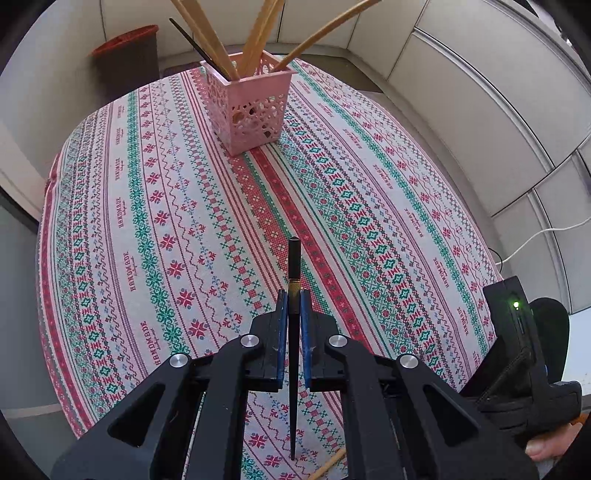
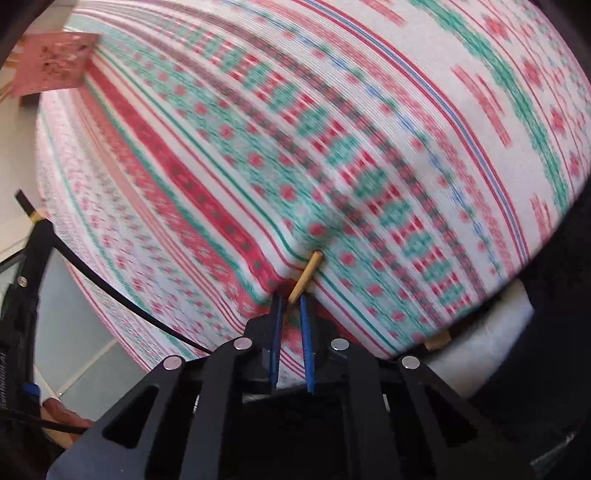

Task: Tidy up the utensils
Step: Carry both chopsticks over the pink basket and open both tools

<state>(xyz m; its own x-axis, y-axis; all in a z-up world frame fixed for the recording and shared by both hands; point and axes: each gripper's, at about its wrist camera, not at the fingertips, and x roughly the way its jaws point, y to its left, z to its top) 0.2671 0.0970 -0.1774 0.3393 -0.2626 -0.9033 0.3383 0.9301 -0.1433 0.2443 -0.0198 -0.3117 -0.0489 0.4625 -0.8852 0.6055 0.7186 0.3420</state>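
Note:
My left gripper (image 1: pixel 294 295) is shut on a black chopstick (image 1: pixel 294 266) with a gold band and holds it above the patterned tablecloth (image 1: pixel 155 206). A pink perforated basket (image 1: pixel 248 107) stands at the far side, with several wooden chopsticks (image 1: pixel 258 33) and a black one upright in it. My right gripper (image 2: pixel 291 299) is shut on a wooden chopstick (image 2: pixel 308 271) whose tip pushes a wrinkle into the cloth (image 2: pixel 369 147). The left gripper (image 2: pixel 40 225) with the black chopstick (image 2: pixel 110 295) shows at the left of the right wrist view.
A dark bin with a red rim (image 1: pixel 127 55) stands beyond the table at the far left. White wall panels (image 1: pixel 480 92) and a white cable (image 1: pixel 535 236) lie to the right. The pink basket (image 2: pixel 51 62) shows blurred in the right wrist view. Another wooden stick (image 1: pixel 328 463) lies under my left gripper.

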